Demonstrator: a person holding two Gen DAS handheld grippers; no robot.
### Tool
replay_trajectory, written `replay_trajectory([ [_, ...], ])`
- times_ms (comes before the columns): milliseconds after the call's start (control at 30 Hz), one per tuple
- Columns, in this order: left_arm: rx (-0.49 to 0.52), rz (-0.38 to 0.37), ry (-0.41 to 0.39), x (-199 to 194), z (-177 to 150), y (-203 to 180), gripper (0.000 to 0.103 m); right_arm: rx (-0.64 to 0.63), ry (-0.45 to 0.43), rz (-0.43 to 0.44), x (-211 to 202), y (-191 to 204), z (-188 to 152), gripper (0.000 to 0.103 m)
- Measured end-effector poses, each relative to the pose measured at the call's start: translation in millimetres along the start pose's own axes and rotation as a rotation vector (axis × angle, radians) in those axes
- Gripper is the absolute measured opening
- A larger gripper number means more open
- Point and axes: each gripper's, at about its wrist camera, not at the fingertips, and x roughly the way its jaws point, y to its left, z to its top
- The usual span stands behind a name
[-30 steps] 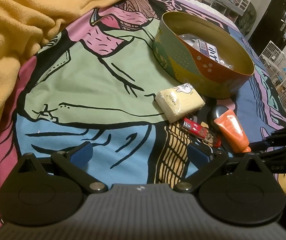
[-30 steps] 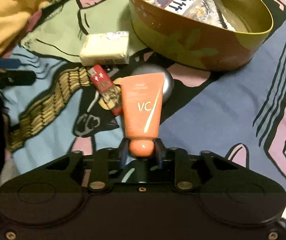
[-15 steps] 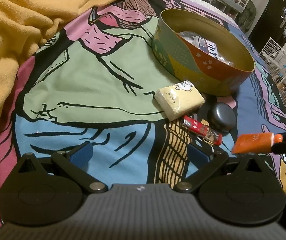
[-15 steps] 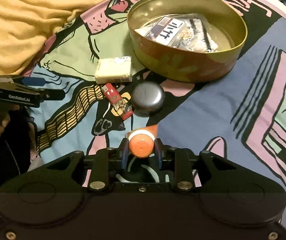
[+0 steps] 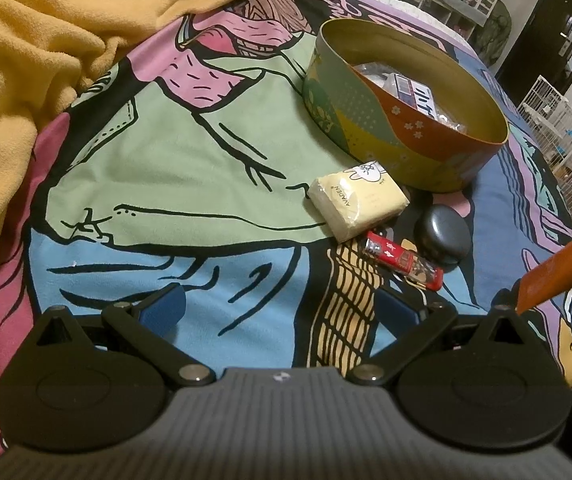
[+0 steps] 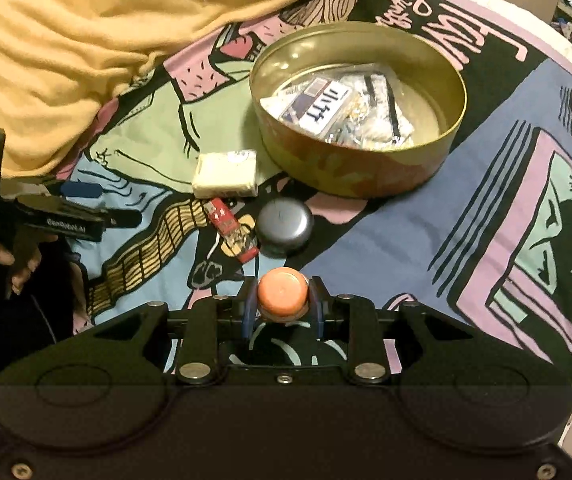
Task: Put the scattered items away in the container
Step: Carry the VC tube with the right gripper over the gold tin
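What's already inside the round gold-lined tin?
The round gold-lined tin holds a heap of clear plastic snack packets, with a blue-and-white labelled packet lying on top. The rest of the floor is bare metal. What lies under the heap is covered.

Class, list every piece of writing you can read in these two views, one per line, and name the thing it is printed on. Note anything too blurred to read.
"AVADEN" – on the yellow tissue pack.
"DAS" – on the left gripper, on its upright handle.
"GenRobot.AI" – on the same gripper's body, rather blurred.
Large white characters on the packet in the tin: cannot be read for certain.
Pink script on the bedspread: upside down, not legible.
Red lighter: print too small.
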Motion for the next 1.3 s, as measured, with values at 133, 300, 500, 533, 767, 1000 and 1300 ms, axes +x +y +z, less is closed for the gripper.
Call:
replay_trajectory([
  [133,0.002,-0.002,-0.001,0,0,-1,0.103,0.006,-0.017,0.001,-10,-2,9,0.025],
  [300,0.0,-0.006,-0.001,0,0,-1,0.103,0.011,-0.043,-0.003,-20,-5,24,0.025],
  [500,-0.009,-0.012,-0.004,0,0,1,0.103,0.019,-0.071,-0.008,-29,-12,43,0.025],
  [533,-0.013,-0.014,-0.004,0,0,1,0.103,0.017,-0.074,-0.011,-30,-13,46,0.025],
  [767,-0.013,-0.026,0.001,1,0,1,0.103,0.012,-0.098,-0.009,-36,-14,66,0.025],
  [1000,-0.024,-0.037,0.0,1,0,3,0.103,-0.004,-0.111,-0.011,-34,-12,83,0.025],
  [1300,-0.035,-0.048,0.002,2,0,4,0.103,-0.016,-0.136,-0.016,-28,-11,107,0.025],
])
